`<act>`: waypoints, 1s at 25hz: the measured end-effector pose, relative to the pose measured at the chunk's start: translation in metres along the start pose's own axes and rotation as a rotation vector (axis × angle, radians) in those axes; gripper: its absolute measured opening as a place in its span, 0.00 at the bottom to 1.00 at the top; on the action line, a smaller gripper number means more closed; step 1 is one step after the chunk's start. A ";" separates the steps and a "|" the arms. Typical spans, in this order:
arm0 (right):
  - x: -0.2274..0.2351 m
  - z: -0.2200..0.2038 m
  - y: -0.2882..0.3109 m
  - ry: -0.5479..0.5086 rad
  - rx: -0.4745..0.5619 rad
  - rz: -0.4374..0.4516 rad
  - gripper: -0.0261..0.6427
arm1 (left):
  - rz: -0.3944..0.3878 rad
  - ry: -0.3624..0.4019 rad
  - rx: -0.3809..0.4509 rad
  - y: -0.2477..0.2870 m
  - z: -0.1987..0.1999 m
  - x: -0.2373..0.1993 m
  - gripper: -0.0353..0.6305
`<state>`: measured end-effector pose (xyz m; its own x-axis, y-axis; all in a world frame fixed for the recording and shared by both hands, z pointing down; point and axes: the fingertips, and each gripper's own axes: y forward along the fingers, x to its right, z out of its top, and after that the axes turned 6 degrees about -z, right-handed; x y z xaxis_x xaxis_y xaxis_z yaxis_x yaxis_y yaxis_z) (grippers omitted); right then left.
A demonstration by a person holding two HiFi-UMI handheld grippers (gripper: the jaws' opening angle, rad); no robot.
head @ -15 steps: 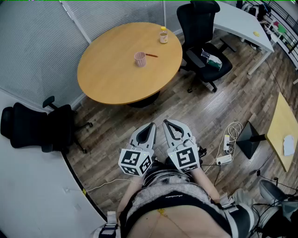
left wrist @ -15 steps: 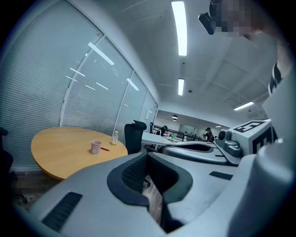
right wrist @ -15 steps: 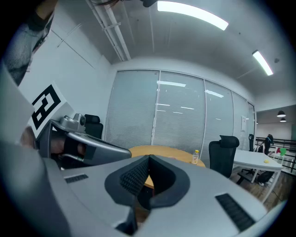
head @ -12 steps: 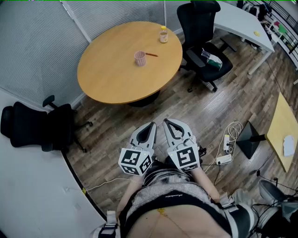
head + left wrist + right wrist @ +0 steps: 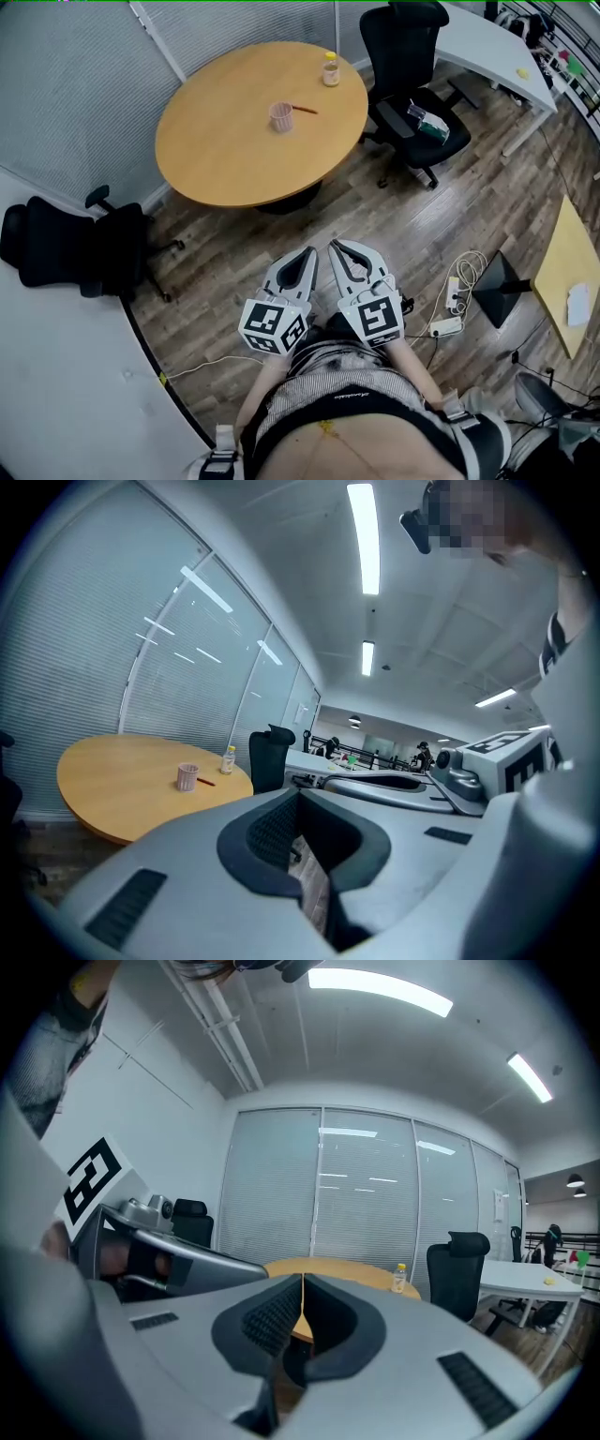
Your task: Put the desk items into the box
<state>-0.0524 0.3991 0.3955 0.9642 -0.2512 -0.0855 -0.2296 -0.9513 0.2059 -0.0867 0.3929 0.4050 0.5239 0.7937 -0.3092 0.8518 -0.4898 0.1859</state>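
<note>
The desk items sit on a round wooden table (image 5: pixel 225 159). They are a small pink ribbed cup (image 5: pixel 280 117) near the middle, a thin reddish pencil (image 5: pixel 305 111) lying flat just to its right, and a small clear bottle (image 5: pixel 330 70) with a yellow cap standing upright near the far edge. The cup stands upright with its mouth open. Whether anything is inside it is too small to tell, and the same goes for how full the bottle is. A black office chair (image 5: pixel 405 70) is drawn up at the table's right side, with a green-and-white packet (image 5: pixel 432 124) lying on its seat. Another black chair (image 5: pixel 66 251) stands by the wall on the left. The left gripper (image 5: pixel 307 253) and right gripper (image 5: pixel 335 247) are held side by side close to the person's body, over the wooden floor (image 5: pixel 469 197). They are well apart from the table. Both point toward it almost level, dipping only slightly, with their marker cubes facing up. Each gripper's jaws are pressed together at the tips with nothing between them. A white power strip (image 5: pixel 448 324) and its cables lie on the floor to the right.
</note>
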 end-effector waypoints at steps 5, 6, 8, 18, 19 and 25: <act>0.003 -0.005 -0.001 -0.010 -0.005 0.028 0.07 | 0.024 -0.008 0.000 0.002 -0.005 0.003 0.05; 0.005 -0.006 -0.001 -0.010 -0.005 0.031 0.07 | 0.029 -0.011 -0.005 0.002 -0.007 0.003 0.05; 0.007 -0.006 0.001 -0.005 -0.004 0.034 0.07 | 0.034 -0.014 -0.019 0.004 -0.010 0.003 0.05; 0.015 -0.004 0.028 0.013 -0.011 0.015 0.07 | 0.024 -0.025 -0.016 0.022 0.000 -0.027 0.05; 0.017 -0.002 0.034 0.014 -0.010 0.009 0.07 | 0.017 -0.023 -0.017 0.026 0.002 -0.032 0.05; 0.031 0.006 0.071 0.013 -0.014 -0.021 0.07 | -0.029 0.000 -0.010 0.052 0.023 -0.063 0.05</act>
<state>-0.0400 0.3225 0.4018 0.9704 -0.2289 -0.0774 -0.2076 -0.9536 0.2179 -0.0753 0.3091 0.4125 0.4993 0.8074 -0.3144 0.8664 -0.4631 0.1867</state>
